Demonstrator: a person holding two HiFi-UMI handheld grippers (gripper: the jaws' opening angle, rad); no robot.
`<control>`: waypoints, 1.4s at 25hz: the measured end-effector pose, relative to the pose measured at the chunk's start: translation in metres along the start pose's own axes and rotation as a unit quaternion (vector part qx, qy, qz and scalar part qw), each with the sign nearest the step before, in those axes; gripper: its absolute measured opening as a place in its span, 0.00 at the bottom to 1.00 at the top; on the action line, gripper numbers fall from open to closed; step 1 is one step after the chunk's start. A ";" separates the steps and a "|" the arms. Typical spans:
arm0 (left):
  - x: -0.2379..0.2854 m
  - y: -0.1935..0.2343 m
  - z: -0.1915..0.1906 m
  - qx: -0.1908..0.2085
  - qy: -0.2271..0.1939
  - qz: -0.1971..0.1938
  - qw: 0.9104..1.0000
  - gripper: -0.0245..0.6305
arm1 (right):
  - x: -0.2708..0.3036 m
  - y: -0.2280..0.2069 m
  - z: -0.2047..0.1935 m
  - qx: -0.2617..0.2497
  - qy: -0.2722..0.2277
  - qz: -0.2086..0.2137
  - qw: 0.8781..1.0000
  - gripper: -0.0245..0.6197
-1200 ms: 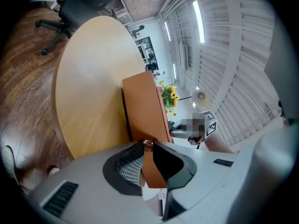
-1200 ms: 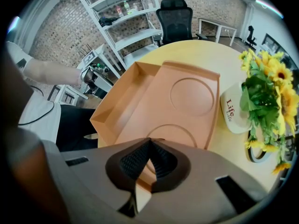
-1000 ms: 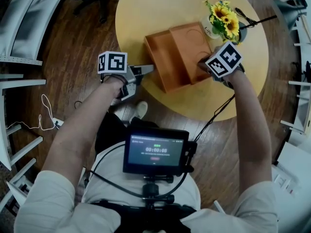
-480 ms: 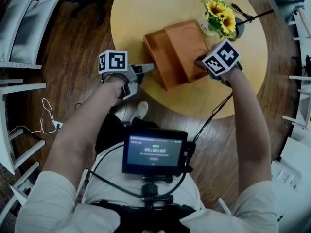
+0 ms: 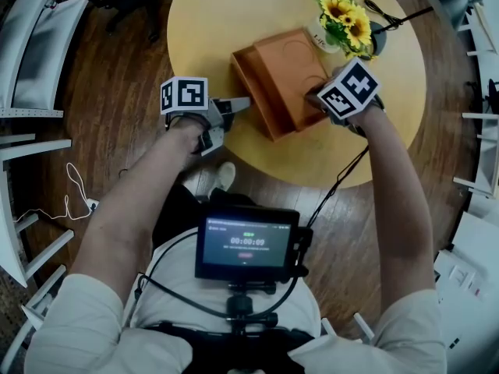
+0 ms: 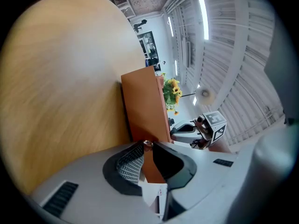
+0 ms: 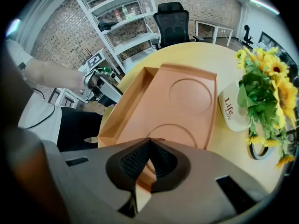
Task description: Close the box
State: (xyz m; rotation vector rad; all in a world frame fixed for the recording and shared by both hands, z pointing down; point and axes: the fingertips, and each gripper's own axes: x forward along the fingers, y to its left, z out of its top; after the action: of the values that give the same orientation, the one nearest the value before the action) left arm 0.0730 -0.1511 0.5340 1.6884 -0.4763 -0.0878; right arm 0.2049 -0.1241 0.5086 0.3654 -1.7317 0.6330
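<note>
A round, pale wooden worktop (image 5: 234,14) stands on a dark plank floor (image 5: 109,76). Toward its 6 o'clock edge sits the orange box (image 5: 251,88). Its lid (image 5: 292,62) lies over most of it, leaving a strip of the inside uncovered along the 9 o'clock side. The left tool (image 5: 238,104) is clamped on the box wall at 8 o'clock. The right tool (image 7: 149,144) pinches the lid's edge at 4 o'clock, jaws pressed together on it. A pot of sunflowers (image 5: 343,18) stands just beside the box at 1 o'clock.

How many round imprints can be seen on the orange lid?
2 imprints: one toward the lid's far end, one beside the right gripper's jaws, partly covered by them.
</note>
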 end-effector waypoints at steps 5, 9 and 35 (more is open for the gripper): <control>0.010 -0.001 0.000 0.002 0.005 0.000 1.000 0.13 | 0.001 0.002 0.001 -0.001 0.000 -0.004 1.000 0.04; 0.010 -0.001 -0.001 0.003 0.008 -0.003 1.000 0.13 | 0.004 0.006 0.002 -0.004 0.005 -0.005 1.000 0.04; 0.057 -0.013 0.008 0.000 0.025 -0.004 1.000 0.13 | -0.002 -0.003 -0.002 -0.002 0.009 0.019 1.000 0.04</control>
State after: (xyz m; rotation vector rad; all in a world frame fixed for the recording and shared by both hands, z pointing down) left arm 0.1255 -0.1772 0.5322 1.6891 -0.4322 -0.0522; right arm 0.2086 -0.1257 0.5080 0.3228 -1.7262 0.6576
